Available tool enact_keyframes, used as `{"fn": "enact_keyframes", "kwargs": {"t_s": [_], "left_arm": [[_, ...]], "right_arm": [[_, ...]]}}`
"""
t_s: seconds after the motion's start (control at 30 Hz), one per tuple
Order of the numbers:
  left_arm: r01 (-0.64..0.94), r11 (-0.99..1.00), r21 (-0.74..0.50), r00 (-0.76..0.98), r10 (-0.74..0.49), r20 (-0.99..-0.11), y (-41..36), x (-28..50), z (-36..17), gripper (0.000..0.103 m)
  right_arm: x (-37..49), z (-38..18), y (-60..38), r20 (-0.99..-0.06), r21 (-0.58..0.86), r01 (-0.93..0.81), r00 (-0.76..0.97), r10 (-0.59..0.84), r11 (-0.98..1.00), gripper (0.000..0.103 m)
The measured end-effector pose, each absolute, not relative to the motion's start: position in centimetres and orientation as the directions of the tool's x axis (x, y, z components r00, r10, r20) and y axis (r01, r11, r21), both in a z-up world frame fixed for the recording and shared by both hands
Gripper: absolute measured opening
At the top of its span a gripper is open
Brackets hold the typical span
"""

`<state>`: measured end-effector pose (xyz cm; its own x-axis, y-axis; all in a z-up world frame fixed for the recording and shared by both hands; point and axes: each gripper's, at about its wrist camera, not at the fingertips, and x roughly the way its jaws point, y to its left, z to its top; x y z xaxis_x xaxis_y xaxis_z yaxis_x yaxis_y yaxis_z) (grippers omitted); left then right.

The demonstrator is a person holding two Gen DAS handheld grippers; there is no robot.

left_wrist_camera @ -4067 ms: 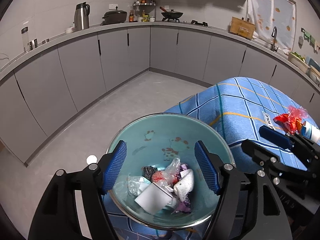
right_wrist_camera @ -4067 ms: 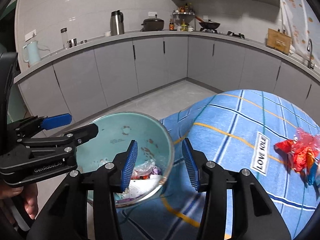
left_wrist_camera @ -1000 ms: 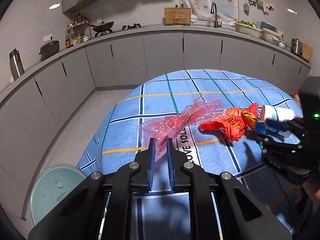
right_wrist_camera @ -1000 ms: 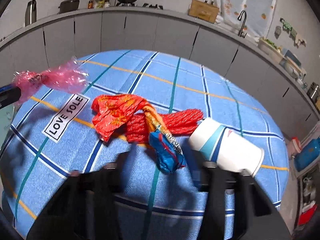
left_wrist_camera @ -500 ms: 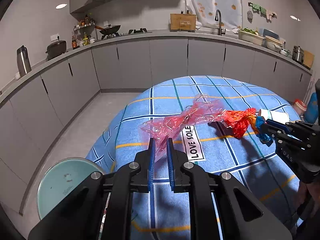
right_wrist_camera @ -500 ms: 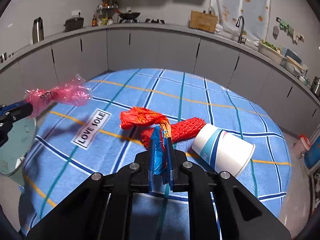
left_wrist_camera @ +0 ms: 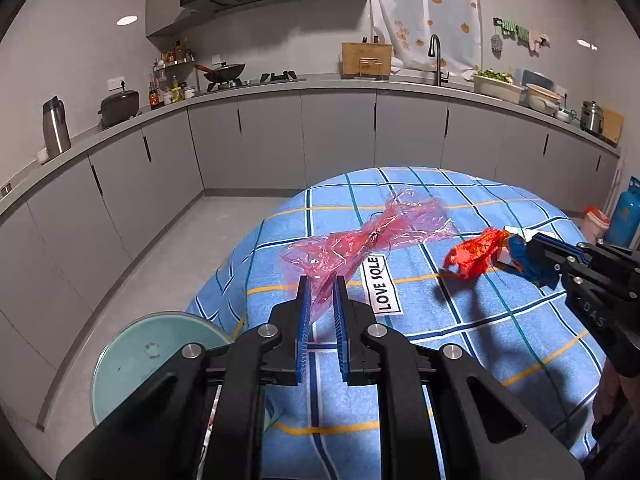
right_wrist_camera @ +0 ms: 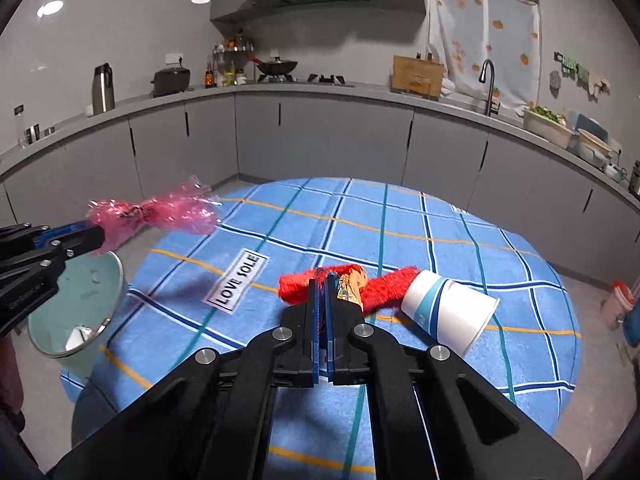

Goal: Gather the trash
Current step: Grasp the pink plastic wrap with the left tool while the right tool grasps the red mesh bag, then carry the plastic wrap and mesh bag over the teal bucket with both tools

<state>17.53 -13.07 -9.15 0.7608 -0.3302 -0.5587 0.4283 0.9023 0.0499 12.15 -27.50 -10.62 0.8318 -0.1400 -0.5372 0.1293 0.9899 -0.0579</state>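
Nearest in the left wrist view, the left gripper (left_wrist_camera: 320, 300) has its jaws pinched on the near end of a pink cellophane wrapper (left_wrist_camera: 368, 240), whose long axis runs away from the jaws toward 1 o'clock, lifted above the blue checked tablecloth (left_wrist_camera: 460, 320). The teal trash bin (left_wrist_camera: 132, 360) sits low at 8 o'clock of those jaws, off the table's edge, so I judge the left hand the nearer one for the drop. In the right wrist view, the right gripper (right_wrist_camera: 320, 292) is closed on a bundle of red mesh netting (right_wrist_camera: 296, 288) and a crumpled orange and blue wrapper (right_wrist_camera: 352, 284); its red tail trails toward 2 o'clock, where it touches the tipped white paper cup (right_wrist_camera: 448, 316), which lies on its side with its mouth toward 4 o'clock. From this gripper the bin lies at 9 o'clock, past the "LOVE SOLE" label (right_wrist_camera: 238, 282). Count: one bin, one pink wrapper, one netting bundle, one cup, two grippers, both loaded
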Motion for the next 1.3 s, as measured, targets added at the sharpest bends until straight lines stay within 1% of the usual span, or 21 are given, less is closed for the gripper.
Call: {"fn": "enact_keyframes", "kwargs": {"t_s": [0.37,0.57,1.3], "left_arm": [[0.395,0.917,0.054,0.782,-0.305,-0.544,-11.2,16.5,-8.3,0.012],[0.365,0.929,0.064,0.796,-0.275,-0.539,-9.7,16.3,-8.0,0.012],[0.249,0.965,0.081,0.815,-0.163,-0.556,-3.8,16.1,-8.5,0.012]], "right_arm": [[11.2,-8.6,-25.3,-0.483,-0.053,0.083,0.87,-0.099,0.995,0.003],[11.0,-7.7,-23.3,-0.455,-0.049,0.034,0.889,-0.053,0.998,0.003],[12.0,-6.7,-15.8,-0.436,-0.043,-0.156,0.892,0.122,0.987,0.003]]}}
